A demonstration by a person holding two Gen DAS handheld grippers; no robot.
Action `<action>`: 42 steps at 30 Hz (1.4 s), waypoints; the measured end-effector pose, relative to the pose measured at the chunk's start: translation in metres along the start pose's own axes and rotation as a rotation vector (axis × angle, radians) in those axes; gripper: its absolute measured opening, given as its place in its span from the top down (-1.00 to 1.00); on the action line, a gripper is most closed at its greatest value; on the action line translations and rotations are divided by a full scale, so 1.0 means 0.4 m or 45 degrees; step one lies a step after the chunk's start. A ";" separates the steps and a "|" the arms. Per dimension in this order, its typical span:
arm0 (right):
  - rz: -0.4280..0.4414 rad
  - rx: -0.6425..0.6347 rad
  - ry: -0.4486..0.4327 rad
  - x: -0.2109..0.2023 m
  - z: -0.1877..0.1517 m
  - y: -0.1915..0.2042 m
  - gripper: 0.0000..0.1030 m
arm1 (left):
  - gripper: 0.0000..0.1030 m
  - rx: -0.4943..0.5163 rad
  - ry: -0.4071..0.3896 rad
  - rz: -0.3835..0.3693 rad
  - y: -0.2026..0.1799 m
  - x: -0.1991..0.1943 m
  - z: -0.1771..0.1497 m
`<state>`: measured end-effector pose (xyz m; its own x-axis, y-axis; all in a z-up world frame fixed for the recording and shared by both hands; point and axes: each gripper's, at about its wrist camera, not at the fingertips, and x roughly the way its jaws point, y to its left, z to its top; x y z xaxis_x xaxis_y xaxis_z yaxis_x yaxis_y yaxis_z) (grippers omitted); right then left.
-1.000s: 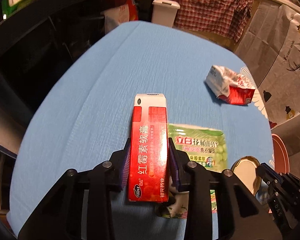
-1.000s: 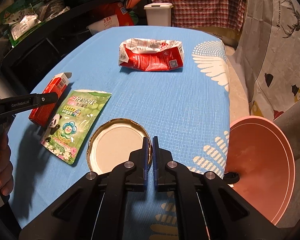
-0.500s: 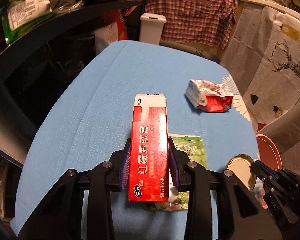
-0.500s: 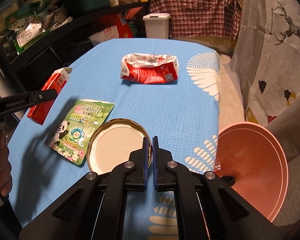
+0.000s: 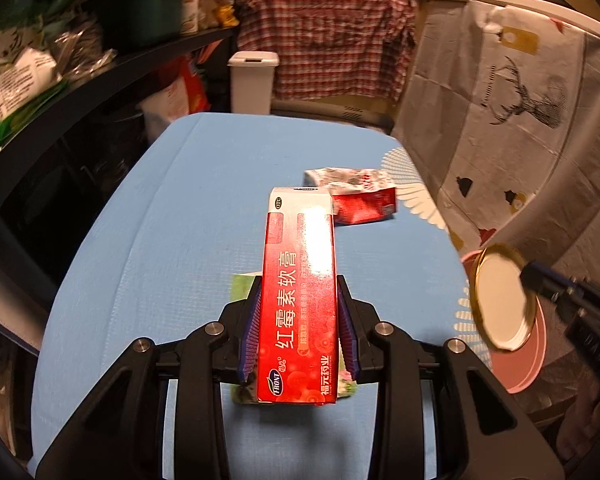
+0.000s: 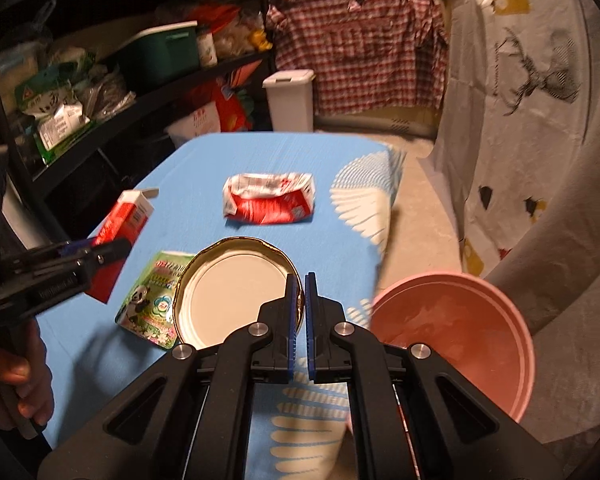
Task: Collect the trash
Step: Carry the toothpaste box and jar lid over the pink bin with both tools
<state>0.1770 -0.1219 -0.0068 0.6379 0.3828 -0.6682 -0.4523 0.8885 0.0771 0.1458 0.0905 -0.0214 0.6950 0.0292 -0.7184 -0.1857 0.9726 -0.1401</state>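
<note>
My left gripper [image 5: 298, 332] is shut on a red and white ointment box [image 5: 300, 296], held above the blue table [image 5: 180, 220]; the same box [image 6: 120, 232] shows at the left of the right wrist view. My right gripper [image 6: 302, 312] is shut on the rim of a gold jar lid [image 6: 236, 292] with a white inside, lifted off the table. That lid [image 5: 500, 300] hangs at the right of the left wrist view. A green panda sachet [image 6: 148, 300] lies flat under both. A crumpled red and white wrapper [image 6: 270, 202] lies farther back.
A pink basin [image 6: 456, 340] sits below the table's right edge. A white lidded bin [image 6: 290, 98] stands beyond the far end. Dark cluttered shelves [image 6: 100, 80] run along the left. A patterned sheet [image 6: 520, 100] hangs on the right. A hand [image 6: 16, 376] grips the left tool.
Both grippers have risen with their loads. The lid has come up off the table and now hangs over the basin side. More of the room shows beyond the table.
</note>
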 end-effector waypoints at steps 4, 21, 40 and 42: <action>-0.016 -0.001 -0.040 -0.054 0.017 -0.025 0.92 | 0.35 0.013 -0.007 -0.028 -0.019 -0.008 0.001; -0.164 0.191 -0.109 -0.105 -0.021 -0.205 0.92 | 0.35 0.120 -0.019 -0.107 -0.108 -0.017 -0.014; -0.289 0.249 -0.116 -0.119 -0.044 -0.287 0.92 | 0.35 0.197 -0.016 -0.173 -0.241 0.009 -0.009; -0.307 0.275 -0.110 -0.120 -0.048 -0.304 0.92 | 0.35 0.204 -0.018 -0.188 -0.256 0.011 -0.008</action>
<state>0.1895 -0.2532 0.0017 0.7652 0.1669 -0.6217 -0.1454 0.9857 0.0856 0.1657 -0.0098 -0.0122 0.7161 -0.1141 -0.6886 0.0308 0.9907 -0.1322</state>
